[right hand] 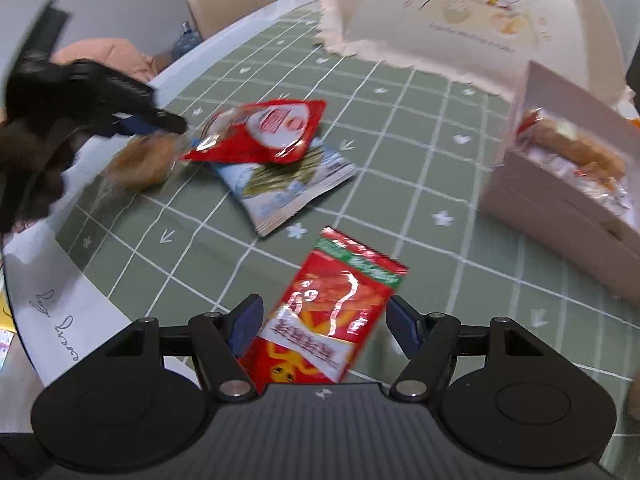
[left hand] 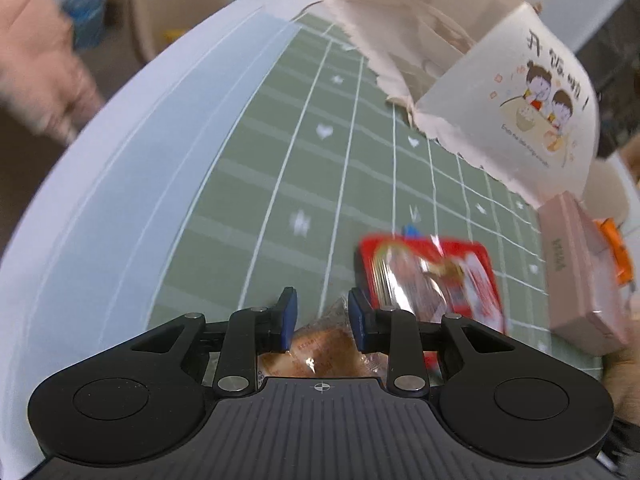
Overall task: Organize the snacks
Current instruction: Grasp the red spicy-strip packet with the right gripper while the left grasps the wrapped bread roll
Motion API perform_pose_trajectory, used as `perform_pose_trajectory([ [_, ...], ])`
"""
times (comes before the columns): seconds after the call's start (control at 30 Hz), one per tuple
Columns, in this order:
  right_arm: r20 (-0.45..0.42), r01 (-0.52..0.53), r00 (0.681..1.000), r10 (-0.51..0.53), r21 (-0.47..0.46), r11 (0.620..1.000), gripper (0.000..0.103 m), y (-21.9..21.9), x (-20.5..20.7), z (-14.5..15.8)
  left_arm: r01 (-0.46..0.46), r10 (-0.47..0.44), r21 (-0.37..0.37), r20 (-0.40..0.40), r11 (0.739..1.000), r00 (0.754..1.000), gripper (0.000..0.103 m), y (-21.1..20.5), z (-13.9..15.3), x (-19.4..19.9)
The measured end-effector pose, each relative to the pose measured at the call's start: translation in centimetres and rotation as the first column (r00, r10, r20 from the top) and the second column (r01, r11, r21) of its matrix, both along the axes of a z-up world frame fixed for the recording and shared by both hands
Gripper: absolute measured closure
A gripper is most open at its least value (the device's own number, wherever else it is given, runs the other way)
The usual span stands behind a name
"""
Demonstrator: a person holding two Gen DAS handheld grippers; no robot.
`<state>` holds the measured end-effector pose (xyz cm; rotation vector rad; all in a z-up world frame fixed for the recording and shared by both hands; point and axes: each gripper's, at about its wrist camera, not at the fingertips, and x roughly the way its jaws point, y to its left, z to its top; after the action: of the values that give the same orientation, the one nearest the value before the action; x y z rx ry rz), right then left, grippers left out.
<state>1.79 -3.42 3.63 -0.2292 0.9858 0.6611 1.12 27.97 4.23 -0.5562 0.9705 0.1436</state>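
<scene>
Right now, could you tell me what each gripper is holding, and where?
Left gripper: clear-wrapped pastry, gripped at its end. Right gripper: open around the red snack packet, not gripping.

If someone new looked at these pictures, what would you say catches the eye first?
Probably the red snack packet lying between the open fingers of the right gripper, at the near edge of the green checked tablecloth. Next, the left gripper closed on a brown wrapped pastry, with another red packet just to its right. Behind stands the cartoon-printed food cover, with the open pink box of snacks beside it.
</scene>
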Motion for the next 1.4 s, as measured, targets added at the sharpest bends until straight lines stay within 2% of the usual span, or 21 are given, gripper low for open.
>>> perform_pose_trajectory([
  [0.1, 0.022, -0.012, 1.000, 0.013, -0.036, 0.999, 0.035, 1.0, -0.3, -0.8, -0.012, 0.012, -0.081, 0.005, 0.997, 1.000, 0.072, -0.8, -0.1, -2.7],
  [0.17, 0.033, -0.009, 0.999, 0.012, -0.072, 0.997, 0.034, 1.1, -0.4, -1.2, -0.016, 0.021, -0.125, 0.042, 0.992, 0.999, 0.072, -1.1, 0.4, -4.2],
  [0.23, 0.043, 0.002, 0.999, 0.003, -0.103, 0.995, 0.034, 0.7, -0.7, -1.5, -0.038, 0.046, -0.110, 0.072, 0.993, 0.996, 0.072, -1.0, 1.7, -5.6],
  [0.3, 0.047, 0.019, 0.999, -0.014, -0.116, 0.993, 0.031, -0.1, -0.7, -1.7, -0.077, 0.081, -0.051, 0.086, 0.996, 0.993, 0.072, -0.7, 3.3, -7.2],
  [0.37, 0.044, 0.041, 0.998, -0.036, -0.115, 0.993, 0.028, -1.1, -0.5, -1.9, -0.100, 0.101, -0.017, 0.034, 0.995, 0.994, 0.072, -0.2, 3.8, -8.5],
  [0.43, 0.035, 0.063, 0.998, -0.059, -0.104, 0.993, 0.026, -1.8, -0.3, -2.1, -0.130, 0.129, -0.034, -0.020, 0.991, 0.991, 0.072, 0.5, 3.4, -9.5],
  [0.5, 0.026, 0.079, 0.997, -0.076, -0.092, 0.993, 0.026, -2.2, -0.2, -2.2, -0.153, 0.151, -0.068, -0.027, 0.986, 0.988, 0.072, 0.9, 2.6, -10.3],
  [0.6, 0.037, 0.079, 0.996, -0.076, -0.099, 0.992, 0.026, -2.1, -0.7, -2.1, -0.100, 0.097, -0.124, -0.031, 0.987, 0.995, 0.070, -0.8, 1.9, -10.4],
  [0.63, 0.043, 0.073, 0.997, -0.069, -0.103, 0.992, 0.026, -2.0, -0.8, -2.1, -0.059, 0.055, -0.150, -0.033, 0.987, 0.998, 0.066, -1.8, 1.6, -10.1],
  [0.73, 0.064, 0.061, 0.996, -0.054, -0.126, 0.990, 0.026, -1.7, -1.5, -2.0, 0.075, -0.082, -0.245, -0.019, 0.967, 0.996, 0.066, -4.9, 0.9, -9.1],
  [0.8, 0.079, 0.055, 0.996, -0.044, -0.139, 0.989, 0.026, -1.8, -2.0, -1.8, 0.140, -0.143, -0.194, -0.001, 0.971, 0.990, 0.066, -6.5, 1.8, -9.2],
  [0.87, 0.088, 0.060, 0.995, -0.048, -0.143, 0.988, 0.026, -2.3, -2.3, -1.6, 0.187, -0.185, -0.043, 0.029, 0.981, 0.982, 0.066, -8.0, 3.9, -9.4],
  [0.97, 0.060, 0.085, 0.995, -0.078, -0.133, 0.987, 0.026, -3.2, -2.3, -1.8, 0.192, -0.204, 0.163, 0.063, 0.968, 0.977, 0.066, -9.5, 6.2, -9.1],
  [1.07, 0.013, 0.130, 0.992, -0.129, -0.102, 0.986, 0.026, -4.2, -2.0, -2.2, 0.185, -0.199, 0.234, 0.036, 0.954, 0.979, 0.066, -10.7, 5.9, -7.8],
  [1.17, -0.001, 0.148, 0.989, -0.148, -0.094, 0.985, 0.026, -4.6, -2.3, -2.3, 0.219, -0.229, 0.333, -0.009, 0.917, 0.973, 0.066, -12.8, 4.5, -6.9],
  [1.23, 0.008, 0.145, 0.989, -0.145, -0.097, 0.985, 0.025, -4.7, -2.7, -2.3, 0.274, -0.277, 0.388, -0.051, 0.880, 0.960, 0.065, -14.4, 3.2, -6.5],
  [1.3, 0.021, 0.144, 0.990, -0.142, -0.093, 0.985, 0.024, -4.8, -3.1, -2.3, 0.312, -0.314, 0.423, -0.066, 0.851, 0.947, 0.058, -15.8, 2.5, -6.3],
  [1.37, 0.026, 0.155, 0.988, -0.154, -0.081, 0.985, 0.021, -5.1, -3.1, -2.3, 0.369, -0.369, 0.442, -0.089, 0.817, 0.925, 0.040, -16.9, 2.3, -6.1],
  [1.4, 0.025, 0.166, 0.986, -0.164, -0.073, 0.983, 0.020, -5.3, -3.1, -2.4, 0.388, -0.386, 0.437, -0.097, 0.812, 0.917, 0.037, -17.1, 2.3, -6.0],
])
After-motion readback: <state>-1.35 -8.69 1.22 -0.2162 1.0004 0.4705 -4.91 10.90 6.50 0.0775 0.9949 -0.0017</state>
